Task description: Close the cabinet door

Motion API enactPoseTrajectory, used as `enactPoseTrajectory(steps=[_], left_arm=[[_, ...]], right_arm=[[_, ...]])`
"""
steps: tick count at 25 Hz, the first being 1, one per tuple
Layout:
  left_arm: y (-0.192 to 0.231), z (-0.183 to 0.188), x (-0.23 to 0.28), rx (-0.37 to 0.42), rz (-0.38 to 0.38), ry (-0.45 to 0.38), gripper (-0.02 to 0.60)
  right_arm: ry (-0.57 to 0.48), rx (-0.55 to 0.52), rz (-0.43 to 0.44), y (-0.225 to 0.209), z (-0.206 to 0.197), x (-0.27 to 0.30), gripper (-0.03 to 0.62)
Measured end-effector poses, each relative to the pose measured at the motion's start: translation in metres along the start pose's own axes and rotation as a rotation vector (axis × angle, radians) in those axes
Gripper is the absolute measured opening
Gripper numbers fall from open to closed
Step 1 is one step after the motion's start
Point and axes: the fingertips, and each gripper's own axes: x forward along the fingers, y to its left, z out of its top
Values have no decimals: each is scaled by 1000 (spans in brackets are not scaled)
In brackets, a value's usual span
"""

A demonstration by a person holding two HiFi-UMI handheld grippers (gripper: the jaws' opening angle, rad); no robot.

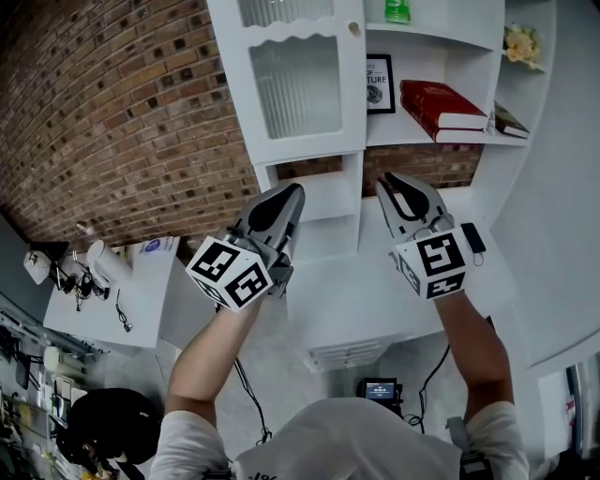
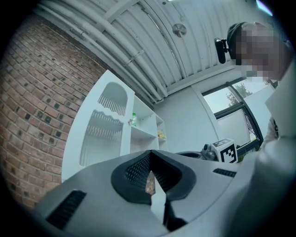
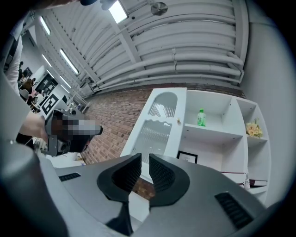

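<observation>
- Far left: brick wall (image 1: 122, 112) backs the whole unit. Not part of the job.
- Cabinet door (image 1: 295, 84): ribbed-glass panel at the top left of the white cabinet. Its knob (image 1: 353, 28) sits at the upper right corner, next to the open shelves. It looks flat w/ the frame and I see no gap along the knob edge, so I judge it shut or v. nearly. Can't vouch for the last bit.
- Left gripper (image 1: 291, 192): below the door's bottom edge, in front of the small niche under it, touching nothing. My fingers are pressed together w/ nothing between. A blunt closed tip suits a push, not a grab.
- Right gripper (image 1: 389, 180): about level w/ the left one, in front of the brick-backed gap under the bottom shelf, well apart from the door. Fingers a narrow slit apart, empty.
- Both hang low over the counter (image 1: 375, 300), clear of the door. Prob. little left to push.
- Right: open shelves w/ green bottle (image 1: 397, 11) up top, framed print (image 1: 380, 84) and red book (image 1: 441, 108) below, flowers (image 1: 521, 42) in the far right bay. No doors there.
</observation>
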Motion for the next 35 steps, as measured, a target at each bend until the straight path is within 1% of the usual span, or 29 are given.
enactPoseTrajectory(steps=[6, 18, 26, 31, 35], left_arm=[[-2, -14, -10, -23, 16, 15, 8], [-13, -41, -20, -59, 9, 54, 8], [-21, -53, -29, -93, 6, 65, 8], [-23, -65, -37, -127, 25, 78, 8], [-25, -71, -41, -131, 18, 79, 8]], right_arm=[[22, 38, 2, 7, -15, -6, 67], [80, 78, -10, 13, -43, -20, 64], [100, 105, -26, 20, -53, -31, 61], [113, 115, -29, 24, -61, -37, 60], [121, 120, -36, 26, -67, -39, 60]])
